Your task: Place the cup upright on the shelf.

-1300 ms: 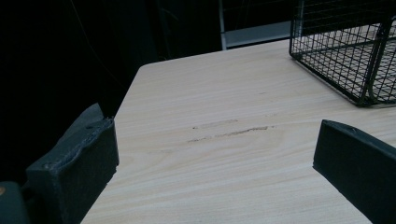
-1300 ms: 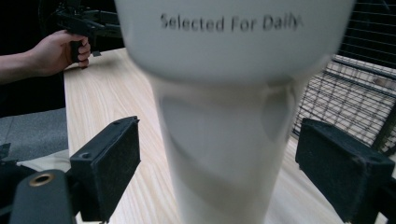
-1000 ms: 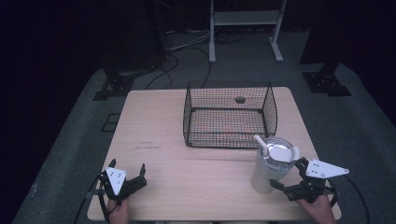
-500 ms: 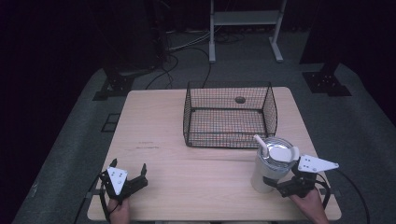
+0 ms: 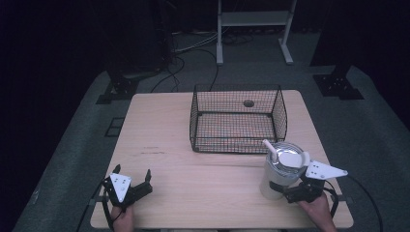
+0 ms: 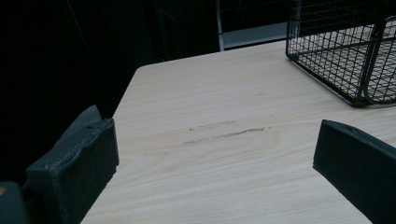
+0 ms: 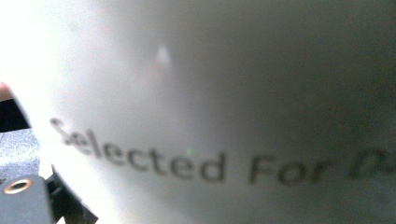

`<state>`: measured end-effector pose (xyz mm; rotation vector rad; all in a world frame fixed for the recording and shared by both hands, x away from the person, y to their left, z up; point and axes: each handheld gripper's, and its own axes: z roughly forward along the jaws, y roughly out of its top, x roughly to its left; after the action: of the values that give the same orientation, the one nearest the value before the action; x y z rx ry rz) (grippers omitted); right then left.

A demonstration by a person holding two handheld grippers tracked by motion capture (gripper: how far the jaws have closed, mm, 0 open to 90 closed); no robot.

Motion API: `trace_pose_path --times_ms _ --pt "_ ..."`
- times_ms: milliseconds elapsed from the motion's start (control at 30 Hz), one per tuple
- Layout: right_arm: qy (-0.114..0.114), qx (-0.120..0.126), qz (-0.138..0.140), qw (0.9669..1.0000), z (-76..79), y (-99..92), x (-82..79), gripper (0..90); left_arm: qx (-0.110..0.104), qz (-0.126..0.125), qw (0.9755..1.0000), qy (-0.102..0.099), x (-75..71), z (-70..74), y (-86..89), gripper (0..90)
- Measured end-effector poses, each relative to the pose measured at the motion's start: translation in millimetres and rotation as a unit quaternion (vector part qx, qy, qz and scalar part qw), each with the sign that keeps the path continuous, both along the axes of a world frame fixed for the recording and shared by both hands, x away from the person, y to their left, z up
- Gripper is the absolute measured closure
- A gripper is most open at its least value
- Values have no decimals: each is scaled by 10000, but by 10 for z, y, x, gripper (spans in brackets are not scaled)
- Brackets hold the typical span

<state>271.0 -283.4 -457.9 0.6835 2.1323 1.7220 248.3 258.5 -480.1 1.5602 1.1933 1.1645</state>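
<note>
Print on cup wall: the white cup [image 7: 233, 93] carries dark lettering, "Selected For", then a further word beginning with "D" that is cut off at the picture's edge and blurred.
Position of print: low on the cup's side, running in one line.
Other readable text: none.

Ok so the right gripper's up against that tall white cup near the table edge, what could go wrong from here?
The cup is tall and the right gripper meets it low down, so it could tip when lifted or pushed. It stands near the table front edge, so a knock may send it off. The wire basket wall is high; a low carry could catch its rim.
</note>
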Motion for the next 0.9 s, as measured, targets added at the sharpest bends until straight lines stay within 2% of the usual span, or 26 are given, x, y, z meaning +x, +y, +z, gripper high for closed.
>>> trace_pose_path --times_ms 300,533,733,900 --pt "12 -27 -63 10000 19 10 -1 70 43 -20 10000 11 -4 -1 -23 0" --pt "48 -149 -116 9998 49 46 -4 71 -8 33 10000 -38 -9 3 -9 0" --pt "58 -70 -90 9999 85 71 28 71 8 4 10000 -35 -14 7 -25 0" --pt "36 49 -37 10000 192 102 95 72 56 -9 10000 -11 -12 2 -33 0"
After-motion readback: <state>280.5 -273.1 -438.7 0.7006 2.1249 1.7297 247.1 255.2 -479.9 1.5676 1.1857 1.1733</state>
